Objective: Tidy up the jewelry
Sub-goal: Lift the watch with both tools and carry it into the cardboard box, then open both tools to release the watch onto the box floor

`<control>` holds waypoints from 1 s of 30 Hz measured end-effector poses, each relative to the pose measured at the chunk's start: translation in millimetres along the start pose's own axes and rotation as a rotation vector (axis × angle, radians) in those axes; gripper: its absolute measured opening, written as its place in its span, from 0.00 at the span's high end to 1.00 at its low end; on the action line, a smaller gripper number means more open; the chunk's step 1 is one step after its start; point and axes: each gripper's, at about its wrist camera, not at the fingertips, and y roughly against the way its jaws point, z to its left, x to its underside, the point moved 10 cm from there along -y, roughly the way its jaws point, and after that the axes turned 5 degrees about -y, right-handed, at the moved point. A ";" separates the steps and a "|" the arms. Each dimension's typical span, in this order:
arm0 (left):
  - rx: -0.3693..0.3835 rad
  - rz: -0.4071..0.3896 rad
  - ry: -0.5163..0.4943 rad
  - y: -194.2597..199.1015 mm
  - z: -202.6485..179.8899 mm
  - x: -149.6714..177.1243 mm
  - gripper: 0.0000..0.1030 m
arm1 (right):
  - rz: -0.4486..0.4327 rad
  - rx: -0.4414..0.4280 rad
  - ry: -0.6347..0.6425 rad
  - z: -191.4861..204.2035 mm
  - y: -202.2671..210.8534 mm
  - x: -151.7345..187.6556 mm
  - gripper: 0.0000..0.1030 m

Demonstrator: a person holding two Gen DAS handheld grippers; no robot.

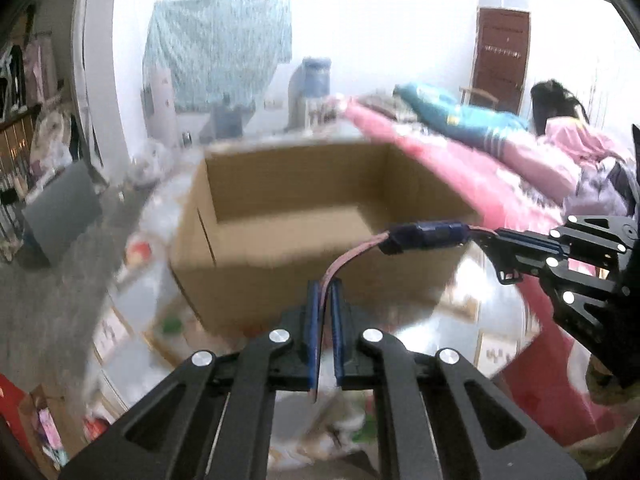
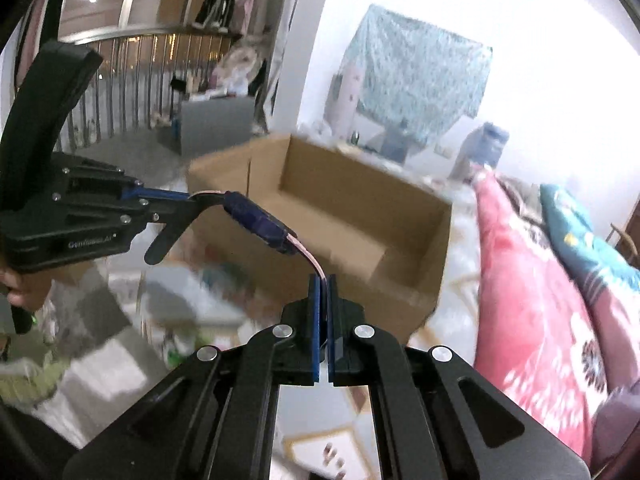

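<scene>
A watch with a dark blue case point(image 1: 424, 234) and a pink strap point(image 1: 352, 255) hangs in the air between my two grippers. My left gripper point(image 1: 326, 285) is shut on one strap end. My right gripper point(image 1: 486, 236) is shut on the other end. In the right wrist view the right gripper point(image 2: 323, 280) pinches the pink strap point(image 2: 308, 255), the blue case point(image 2: 256, 222) sits up left, and the left gripper point(image 2: 188, 197) grips the far end. An open, empty-looking cardboard box point(image 1: 304, 224) stands just behind the watch; it also shows in the right wrist view point(image 2: 360, 216).
The box stands on a round glass table point(image 1: 472, 312) with blurred small items under it. A bed with a pink quilt point(image 2: 532, 288) and a person lying on it point(image 1: 560, 120) is to the right. A grey bin point(image 1: 64, 204) stands on the floor at left.
</scene>
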 end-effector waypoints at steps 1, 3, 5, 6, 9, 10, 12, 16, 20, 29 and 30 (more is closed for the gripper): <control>-0.008 -0.015 -0.006 -0.5 3.0 -12.4 0.95 | 0.002 -0.012 -0.009 -5.4 -4.0 -11.2 0.99; -0.006 -0.032 -0.007 -6.4 11.9 -37.4 0.96 | 0.022 -0.042 -0.022 -14.4 -22.1 -27.6 0.99; 0.008 -0.026 0.010 -17.0 22.5 -55.0 0.96 | 0.074 -0.079 -0.041 -26.0 -47.3 -41.1 0.99; 0.014 -0.009 0.021 -28.2 30.0 -63.8 0.96 | 0.113 -0.109 -0.062 -30.6 -62.2 -45.1 0.99; 0.021 0.071 0.033 -70.8 49.7 -80.9 0.97 | 0.248 -0.182 -0.117 -43.3 -111.3 -52.2 0.99; 0.023 0.095 0.032 -81.4 53.7 -83.3 0.97 | 0.306 -0.206 -0.135 -48.2 -131.6 -52.5 0.99; 0.023 0.167 0.030 -111.3 62.6 -85.4 0.97 | 0.387 -0.235 -0.163 -48.1 -158.6 -49.4 0.99; -0.005 0.300 -0.018 -164.5 74.6 -80.2 0.97 | 0.541 -0.225 -0.187 -53.3 -205.4 -37.8 0.99; -0.042 0.416 -0.058 -206.0 85.0 -75.0 0.97 | 0.624 -0.205 -0.168 -50.2 -235.6 -35.8 0.99; -0.065 0.529 0.003 -245.7 101.6 -70.1 0.67 | 0.643 -0.072 -0.096 -80.0 -277.8 -40.3 0.94; -0.067 0.517 0.012 -244.4 102.5 -73.0 0.65 | 0.633 -0.062 -0.091 -82.7 -277.4 -41.9 0.94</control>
